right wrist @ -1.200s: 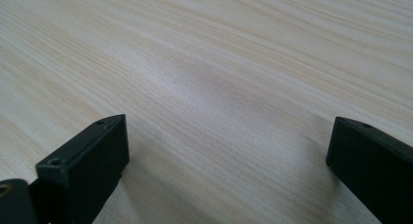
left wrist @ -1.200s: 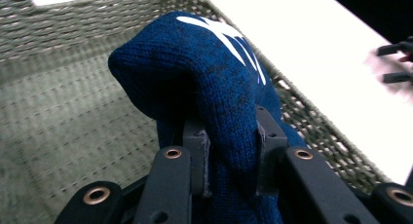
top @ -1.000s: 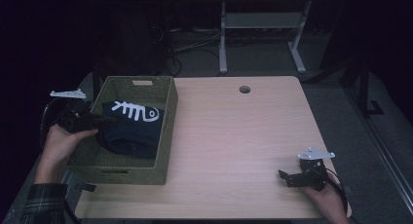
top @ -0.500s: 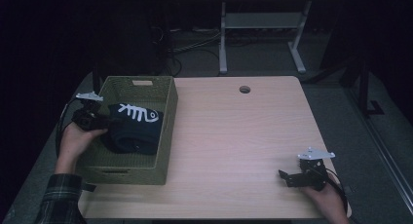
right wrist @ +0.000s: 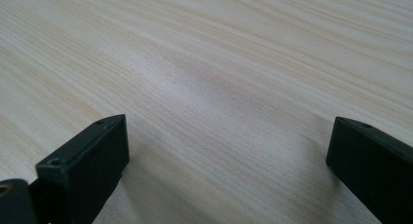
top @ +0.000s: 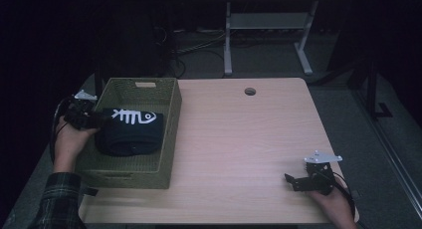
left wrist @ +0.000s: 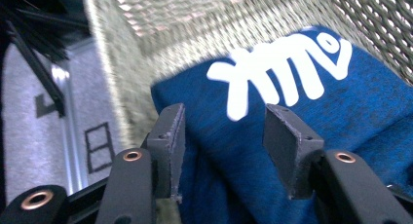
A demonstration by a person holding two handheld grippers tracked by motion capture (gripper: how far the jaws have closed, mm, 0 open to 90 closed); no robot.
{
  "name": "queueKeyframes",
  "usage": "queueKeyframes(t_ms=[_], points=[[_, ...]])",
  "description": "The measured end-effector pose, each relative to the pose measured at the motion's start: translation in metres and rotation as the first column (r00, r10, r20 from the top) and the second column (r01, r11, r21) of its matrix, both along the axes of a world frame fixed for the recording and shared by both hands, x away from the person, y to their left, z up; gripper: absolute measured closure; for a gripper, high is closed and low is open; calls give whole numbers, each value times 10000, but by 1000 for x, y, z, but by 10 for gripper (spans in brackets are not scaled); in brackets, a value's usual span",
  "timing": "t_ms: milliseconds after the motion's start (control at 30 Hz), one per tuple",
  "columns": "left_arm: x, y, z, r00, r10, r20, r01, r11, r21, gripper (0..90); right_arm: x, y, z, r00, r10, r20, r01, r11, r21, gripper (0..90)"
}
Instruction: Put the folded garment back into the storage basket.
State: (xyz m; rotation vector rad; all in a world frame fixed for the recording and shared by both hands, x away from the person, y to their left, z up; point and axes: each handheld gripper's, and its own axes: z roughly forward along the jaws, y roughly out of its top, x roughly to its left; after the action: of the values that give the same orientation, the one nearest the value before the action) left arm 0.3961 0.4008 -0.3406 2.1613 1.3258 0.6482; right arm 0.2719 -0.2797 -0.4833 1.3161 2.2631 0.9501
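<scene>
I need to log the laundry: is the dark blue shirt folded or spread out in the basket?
Folded: the dark blue shirt lies as a compact bundle, fish-bone print up, inside the woven basket.

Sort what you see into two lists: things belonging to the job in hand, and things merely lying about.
Job in hand:
folded dark blue garment
woven basket
left hand-held gripper, jaws just opening

Lying about:
table
right hand-held gripper, open, idle

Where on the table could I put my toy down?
The table is bare wood between the woven basket and the right gripper, back to the round hole. The basket is crowded: the folded dark shirt lies inside, with the left gripper at it.
</scene>
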Motion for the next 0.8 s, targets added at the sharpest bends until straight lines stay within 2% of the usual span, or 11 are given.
queueKeyframes(t_ms=[133, 300, 433, 567, 633, 800], points=[[-5, 1, 8, 9998, 10, 190, -6, 9997, -245, 485, 0, 0, 0, 10000, 2, 0, -2, 10000, -1, 13], [-13, -10, 13, 9994, -215, 289, 238, 9963, -831, 461, 0, 0, 0, 10000, 2, 0, -2, 10000, -2, 13], [-21, -27, 17, 9982, -417, 437, 465, 9923, -1144, 425, 0, 0, 0, 10000, -2, -1, 2, 10000, -1, 13], [-32, -45, 23, 9953, -611, 752, 721, 9854, -1542, 386, 0, 0, 0, 10000, 12, -4, -12, 10000, 9, 13], [-38, -56, 26, 9936, -730, 859, 859, 9839, -1566, 360, 0, 0, 0, 10000, 14, -6, -14, 10000, 10, 13], [-51, -84, 31, 9864, -1046, 1271, 1295, 9698, -2065, 271, 0, 0, 0, 10000, 3, 2, -3, 10000, 2, 13]])
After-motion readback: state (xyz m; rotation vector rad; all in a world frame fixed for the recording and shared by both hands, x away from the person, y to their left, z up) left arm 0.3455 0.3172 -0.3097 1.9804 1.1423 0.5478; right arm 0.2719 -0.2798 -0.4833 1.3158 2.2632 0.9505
